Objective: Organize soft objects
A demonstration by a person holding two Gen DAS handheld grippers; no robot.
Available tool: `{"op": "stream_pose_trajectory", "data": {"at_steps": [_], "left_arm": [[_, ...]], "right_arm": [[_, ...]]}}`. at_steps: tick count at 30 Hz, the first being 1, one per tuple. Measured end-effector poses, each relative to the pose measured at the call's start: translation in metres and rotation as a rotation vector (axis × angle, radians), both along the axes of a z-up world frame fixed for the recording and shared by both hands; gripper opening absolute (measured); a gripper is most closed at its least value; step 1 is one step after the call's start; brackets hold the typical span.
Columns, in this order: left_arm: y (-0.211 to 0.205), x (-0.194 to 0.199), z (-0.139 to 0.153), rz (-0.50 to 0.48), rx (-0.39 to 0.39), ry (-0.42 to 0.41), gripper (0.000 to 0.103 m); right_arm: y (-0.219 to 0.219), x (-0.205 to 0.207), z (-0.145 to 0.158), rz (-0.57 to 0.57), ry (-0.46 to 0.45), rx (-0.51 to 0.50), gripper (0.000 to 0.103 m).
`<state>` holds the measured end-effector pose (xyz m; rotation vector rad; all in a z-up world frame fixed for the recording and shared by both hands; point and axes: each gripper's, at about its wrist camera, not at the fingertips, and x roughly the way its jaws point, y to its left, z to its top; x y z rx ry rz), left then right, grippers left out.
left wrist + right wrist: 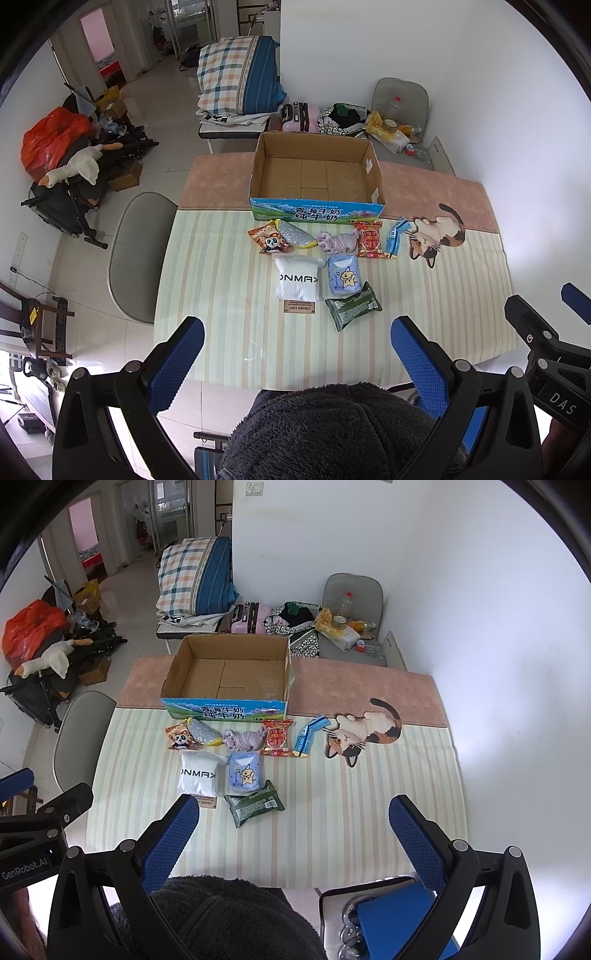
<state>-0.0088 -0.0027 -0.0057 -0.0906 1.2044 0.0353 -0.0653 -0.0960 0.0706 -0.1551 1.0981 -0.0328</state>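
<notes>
socks (297,283) read "onmax" — box (317,213) "纯牛奶".

both wrist views look down, sharing the table (221,295)

The near half of the table (229,343) lies bare, giving open passage up to the green packet (352,308) and white sock pack (298,282). Behind them a close row of small packets (367,239) runs just before the cardboard box (317,177), whose open top is unobstructed. Right of the row only the flat cat mat (364,731) lies, well apart from the wall (498,646)
</notes>
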Motion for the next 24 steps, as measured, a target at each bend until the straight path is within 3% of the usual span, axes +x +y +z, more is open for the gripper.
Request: {"op": "stream_pose_trajectory", "data": {"at_steps": [24], "left_arm": [[0.011, 0.004, 0.006, 0.008, -0.008, -0.007, 0.103]], "right_arm": [[0.004, 0.001, 0.003, -0.009, -0.013, -0.005, 0.103]]}}
